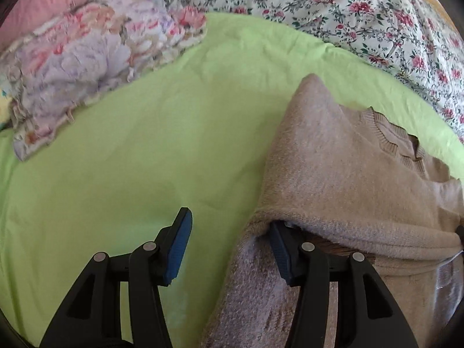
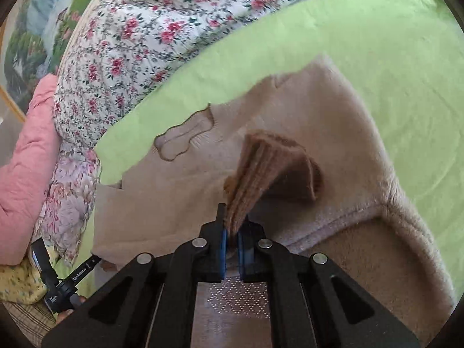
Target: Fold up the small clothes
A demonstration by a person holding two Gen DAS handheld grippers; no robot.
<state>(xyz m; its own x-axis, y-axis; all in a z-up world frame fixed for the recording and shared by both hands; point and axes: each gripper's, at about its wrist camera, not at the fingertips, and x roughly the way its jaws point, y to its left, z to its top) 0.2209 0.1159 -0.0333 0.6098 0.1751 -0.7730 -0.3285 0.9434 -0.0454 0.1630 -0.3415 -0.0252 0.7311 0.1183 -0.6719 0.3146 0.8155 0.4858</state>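
A beige knit sweater (image 1: 333, 156) lies on a light green sheet (image 1: 145, 145), its ribbed neckline (image 1: 397, 142) toward the far side. My left gripper (image 1: 229, 229) is open at the sweater's left edge; its right finger (image 1: 282, 249) is tucked under a lifted fold and its left finger (image 1: 179, 240) stands over bare sheet. In the right wrist view my right gripper (image 2: 232, 232) is shut on a bunched ribbed edge (image 2: 261, 171) of the sweater (image 2: 304, 110) and holds it raised above the garment.
A white quilt with red flowers (image 1: 362, 8) lies along the far side of the green sheet (image 2: 377, 43). A pastel floral cloth (image 1: 87, 66) lies at the left, with a pink pillow (image 2: 26, 156) beyond. The left hand-held unit (image 2: 63, 284) shows at the lower left.
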